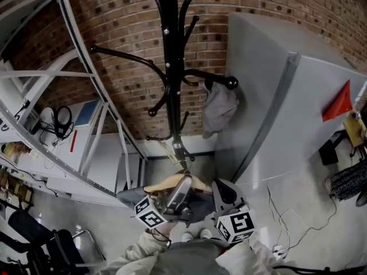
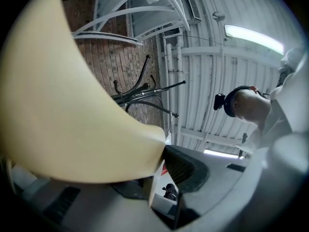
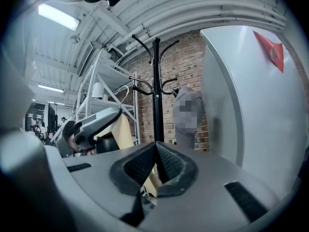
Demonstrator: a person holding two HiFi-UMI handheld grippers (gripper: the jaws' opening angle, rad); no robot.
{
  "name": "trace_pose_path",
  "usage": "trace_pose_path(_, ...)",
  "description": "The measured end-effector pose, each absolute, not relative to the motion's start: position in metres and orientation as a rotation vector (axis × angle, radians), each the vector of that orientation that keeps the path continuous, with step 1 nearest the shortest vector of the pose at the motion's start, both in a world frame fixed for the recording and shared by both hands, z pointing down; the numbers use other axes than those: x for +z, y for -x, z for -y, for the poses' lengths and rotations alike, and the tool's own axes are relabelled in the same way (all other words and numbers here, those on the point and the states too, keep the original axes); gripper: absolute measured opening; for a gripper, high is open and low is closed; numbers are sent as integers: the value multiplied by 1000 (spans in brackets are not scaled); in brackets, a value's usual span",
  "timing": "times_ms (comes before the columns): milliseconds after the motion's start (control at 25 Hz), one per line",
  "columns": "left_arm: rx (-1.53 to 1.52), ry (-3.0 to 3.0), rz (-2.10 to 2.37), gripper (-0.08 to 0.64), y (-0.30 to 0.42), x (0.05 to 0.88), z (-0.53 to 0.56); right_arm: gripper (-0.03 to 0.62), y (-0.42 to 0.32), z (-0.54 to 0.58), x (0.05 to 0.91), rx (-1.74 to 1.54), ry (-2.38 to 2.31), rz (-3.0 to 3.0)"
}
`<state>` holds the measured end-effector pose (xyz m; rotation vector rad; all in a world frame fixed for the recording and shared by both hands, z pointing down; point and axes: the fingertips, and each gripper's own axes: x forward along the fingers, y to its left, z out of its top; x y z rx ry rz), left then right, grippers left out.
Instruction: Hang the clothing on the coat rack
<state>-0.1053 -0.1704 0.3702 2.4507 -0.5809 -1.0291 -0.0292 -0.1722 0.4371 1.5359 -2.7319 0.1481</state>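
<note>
The black coat rack (image 1: 171, 67) stands against the brick wall, and a grey garment (image 1: 219, 109) hangs from one of its right hooks. Low in the head view, both grippers hold a cream garment (image 1: 172, 182) close to my body. My left gripper (image 1: 182, 191) is shut on it, and in the left gripper view the cream cloth (image 2: 63, 105) fills the left half and covers one pad. My right gripper (image 3: 155, 146) is shut with its pad tips together, and cream cloth shows in the slit between them. The coat rack (image 3: 157, 91) rises straight ahead of the right gripper.
A tall grey cabinet (image 1: 298, 125) stands right of the rack, with a red pennant (image 1: 338, 102) on its side. White metal shelving (image 1: 69, 125) fills the left. Cables (image 1: 281, 222) trail on the floor at the right. A dark garment (image 1: 200, 209) lies under the cream one.
</note>
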Motion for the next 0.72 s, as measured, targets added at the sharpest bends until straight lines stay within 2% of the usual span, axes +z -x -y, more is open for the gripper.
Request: trace_pose_path(720, -1141, -2515, 704, 103, 144, 315, 216, 25, 48, 193, 402, 16, -1454, 2825)
